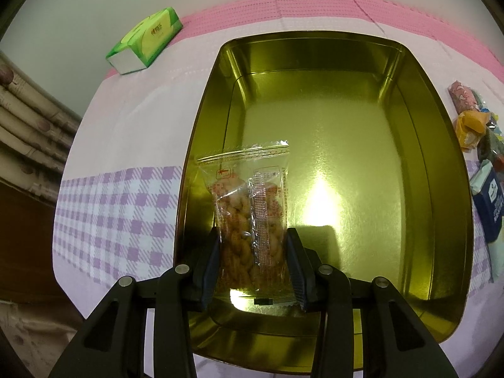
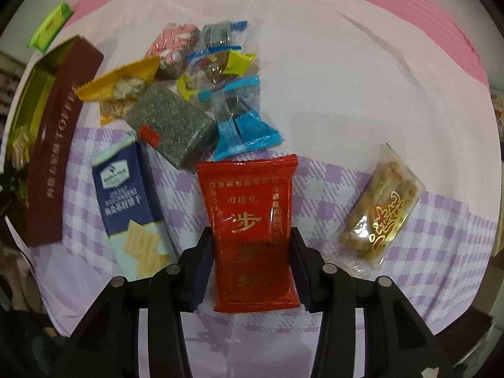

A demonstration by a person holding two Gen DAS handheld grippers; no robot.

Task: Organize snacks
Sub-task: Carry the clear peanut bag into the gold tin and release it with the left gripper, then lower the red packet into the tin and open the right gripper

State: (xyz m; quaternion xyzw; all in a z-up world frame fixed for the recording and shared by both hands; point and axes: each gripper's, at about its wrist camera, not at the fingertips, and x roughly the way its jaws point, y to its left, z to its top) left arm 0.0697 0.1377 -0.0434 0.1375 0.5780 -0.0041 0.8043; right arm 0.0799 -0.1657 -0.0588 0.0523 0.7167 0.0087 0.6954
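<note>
My left gripper (image 1: 253,236) is shut on a clear packet of twisted fried snacks (image 1: 249,214), held over the near left part of an open gold tin (image 1: 441,163). The tin's bottom is bare. My right gripper (image 2: 250,236) is shut on a red snack packet with gold lettering (image 2: 252,220), just above the checked cloth. The tin's maroon outer wall (image 2: 56,145) shows at the left of the right wrist view.
A pile of wrapped snacks (image 2: 195,94) lies beyond the right gripper, with a blue cracker box (image 2: 129,201) to its left and a clear packet with gold print (image 2: 381,211) to its right. A green tissue pack (image 1: 146,39) lies beyond the tin, far left.
</note>
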